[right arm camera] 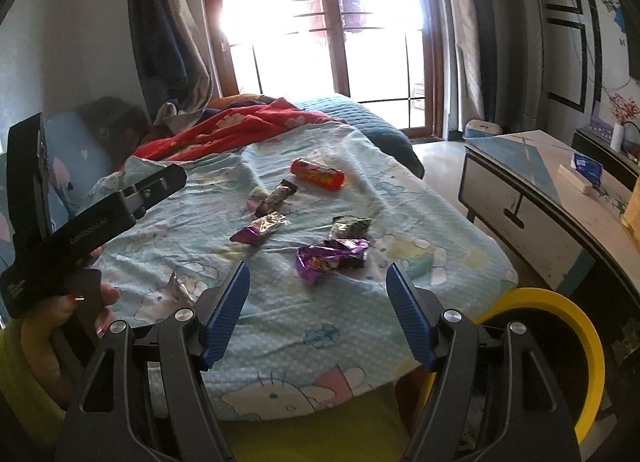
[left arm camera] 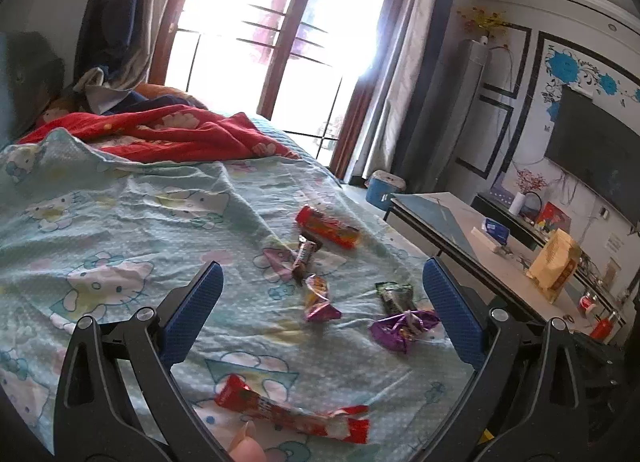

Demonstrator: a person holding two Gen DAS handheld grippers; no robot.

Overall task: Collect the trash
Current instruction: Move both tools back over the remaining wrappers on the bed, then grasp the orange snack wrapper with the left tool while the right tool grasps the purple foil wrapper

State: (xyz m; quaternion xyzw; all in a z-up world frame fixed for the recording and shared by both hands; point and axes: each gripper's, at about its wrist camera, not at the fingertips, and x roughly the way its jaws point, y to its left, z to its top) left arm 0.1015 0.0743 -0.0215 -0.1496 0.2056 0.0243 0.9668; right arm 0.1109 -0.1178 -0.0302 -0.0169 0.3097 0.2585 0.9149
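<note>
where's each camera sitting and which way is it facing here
Left wrist: on the left gripper, low over the bed, facing the window; open blue fingers and a fingertip show.
Right wrist: on the right gripper, at the bed's foot by a yellow bin, same heading; open fingers, the left hand show.
Shared: the purple wrapper, red tube.

Sheet [right arm camera: 320, 326]: soft cloth, matt, wrinkled, printed. On the sheet, purple wrapper [right arm camera: 330, 256]: crinkled foil, glossy. Beside it, dark wrapper [right arm camera: 351, 227]: shiny film. Red wrapper [left arm camera: 292, 412] on sheet: glossy plastic film. Right gripper [right arm camera: 318, 316] pads: blue, ribbed, matt; arms black matt plastic, metal rivets. Bin rim [right arm camera: 576, 326] past sheet edge: smooth yellow plastic.
</note>
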